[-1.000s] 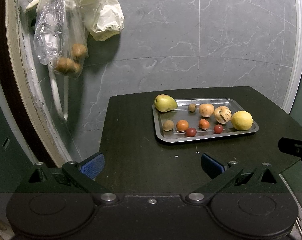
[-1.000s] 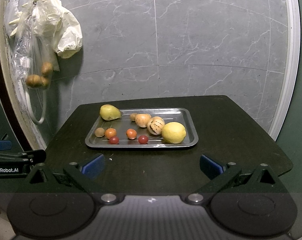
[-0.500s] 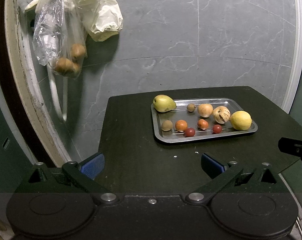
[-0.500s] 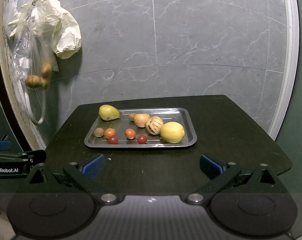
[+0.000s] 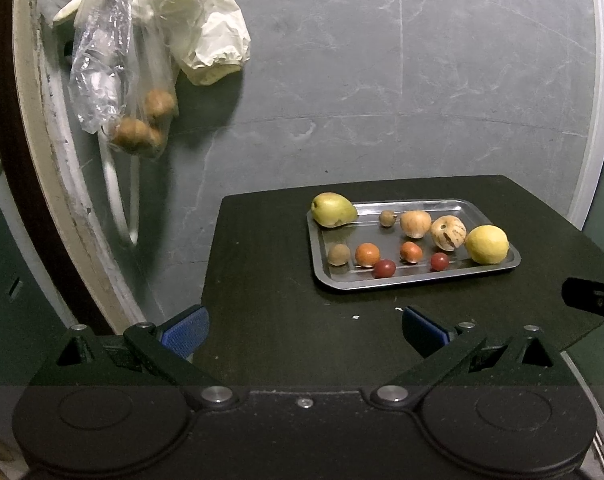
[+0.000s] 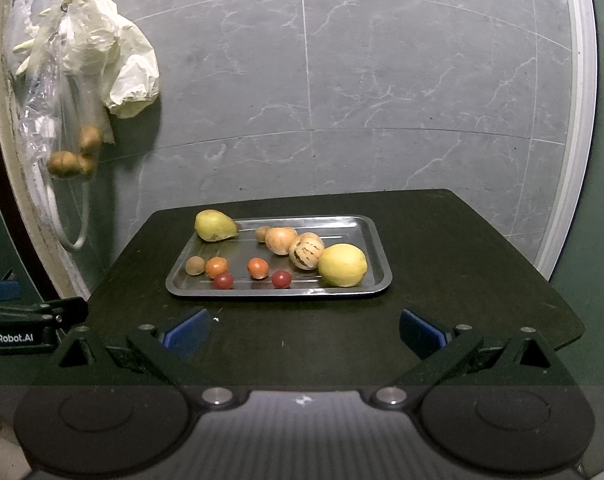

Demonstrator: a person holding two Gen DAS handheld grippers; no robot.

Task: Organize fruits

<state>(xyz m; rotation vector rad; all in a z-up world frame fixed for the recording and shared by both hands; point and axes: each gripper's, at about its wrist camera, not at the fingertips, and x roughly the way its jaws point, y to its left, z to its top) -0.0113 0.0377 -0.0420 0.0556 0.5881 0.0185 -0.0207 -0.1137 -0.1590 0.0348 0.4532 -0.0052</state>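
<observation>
A steel tray [image 5: 418, 282] [image 6: 376, 236] rests on a black table [image 5: 269, 280] [image 6: 442, 280]. In it lie a green-yellow pear [image 5: 333, 210] [image 6: 214, 225], a yellow lemon [image 5: 486, 244] [image 6: 342, 265], a striped pale fruit [image 5: 447, 233] [image 6: 306, 251], a tan round fruit [image 5: 415, 224] [image 6: 280, 240], two small brown fruits, two orange ones [image 5: 367, 255] [image 6: 257, 268] and two red cherry tomatoes [image 5: 384, 268] [image 6: 281, 279]. My left gripper [image 5: 304, 326] is open over the table's near left part. My right gripper [image 6: 304, 326] is open just short of the tray. Both hold nothing.
On the grey tiled wall at the left hangs a clear plastic bag [image 5: 117, 80] [image 6: 61, 120] with brown fruits, beside a pale crumpled bag [image 5: 213, 40] [image 6: 129, 80]. The other gripper's tip shows at each view's edge [image 5: 590, 300] [image 6: 33, 316].
Both grippers have drifted only slightly; the tray sits a touch further left in each view. Nothing was grasped or let go.
</observation>
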